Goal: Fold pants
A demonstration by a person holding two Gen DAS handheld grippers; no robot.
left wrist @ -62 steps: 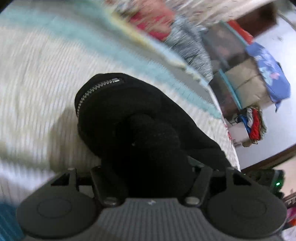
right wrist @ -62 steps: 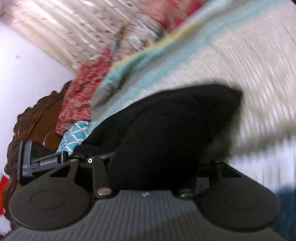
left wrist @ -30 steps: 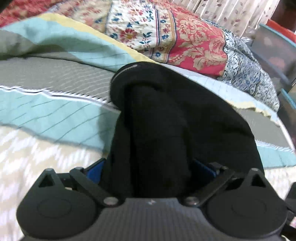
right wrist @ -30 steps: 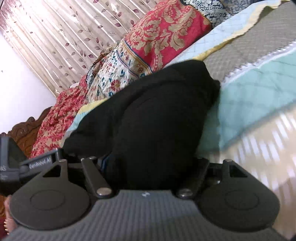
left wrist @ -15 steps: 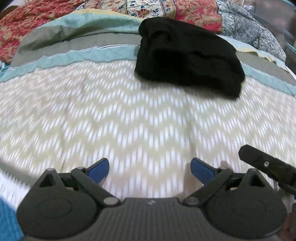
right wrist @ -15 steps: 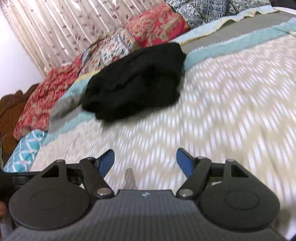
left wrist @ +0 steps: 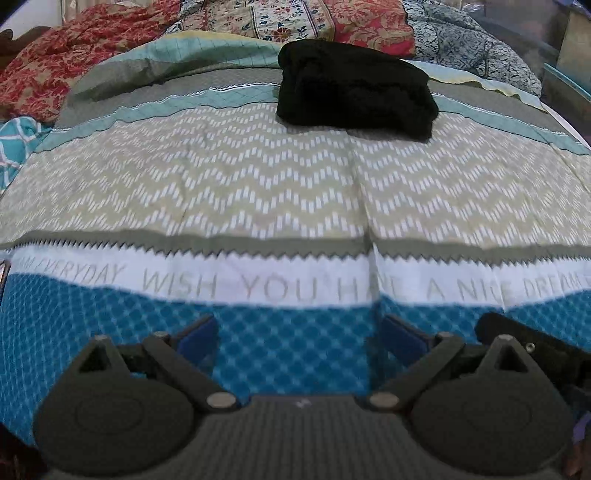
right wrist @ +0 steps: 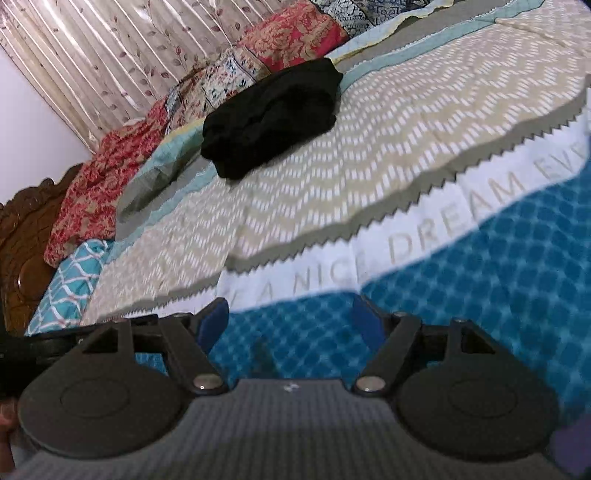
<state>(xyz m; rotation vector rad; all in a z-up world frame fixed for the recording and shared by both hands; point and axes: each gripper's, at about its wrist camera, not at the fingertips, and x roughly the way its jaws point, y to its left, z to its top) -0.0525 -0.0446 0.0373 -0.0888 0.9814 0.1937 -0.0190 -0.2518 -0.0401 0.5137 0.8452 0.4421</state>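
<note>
The black pants [left wrist: 354, 90] lie folded into a thick bundle at the far side of the bed, on the grey and teal bands of the bedspread [left wrist: 258, 184]. In the right wrist view the same pants [right wrist: 271, 116] sit far off at upper left. My left gripper [left wrist: 299, 338] hovers open over the blue diamond band near the bed's front edge, with nothing between its blue pads. My right gripper [right wrist: 290, 321] is open too and empty, over the same blue band. A black part of the right gripper [left wrist: 532, 350] shows at the lower right of the left wrist view.
Patterned red and floral quilts [left wrist: 295, 18] are heaped behind the pants. A carved wooden headboard [right wrist: 22, 236] and a teal patterned pillow [right wrist: 70, 280] stand at the left. Pleated curtains [right wrist: 110, 55] hang behind the bed. A white band with printed words [left wrist: 258, 284] crosses the bedspread.
Both grippers let go of the pants bundle at the far side of the bed, opened, and drew back toward the near edge. The pants now lie free and farther away.
</note>
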